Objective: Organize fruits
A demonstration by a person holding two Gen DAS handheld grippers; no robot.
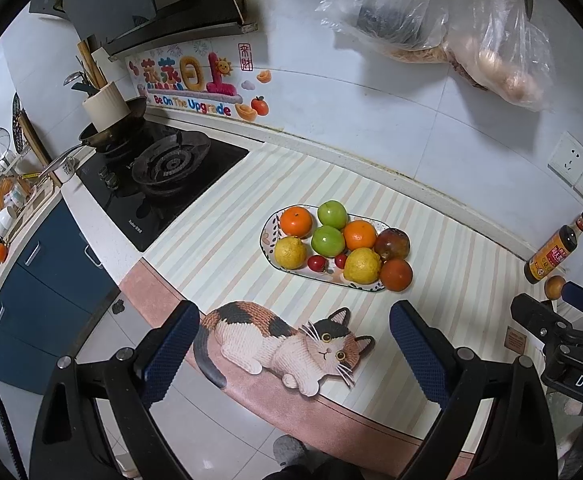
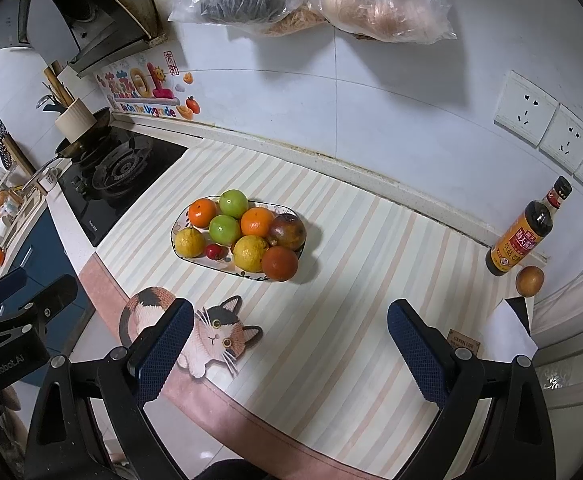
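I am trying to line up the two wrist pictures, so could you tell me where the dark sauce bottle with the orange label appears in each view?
Left wrist: the sauce bottle stands at the far right edge, right of the fruit plate, above the right gripper.
Right wrist: the bottle stands at right of centre, near the wall, with a small round fruit beside it.
Shared landmark: the cat-shaped mat at the counter's front edge.

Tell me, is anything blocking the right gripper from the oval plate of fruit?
Nothing visible: only bare striped mat lies between the open right gripper and the patterned oval plate; the cat-shaped coaster sits off to its left.
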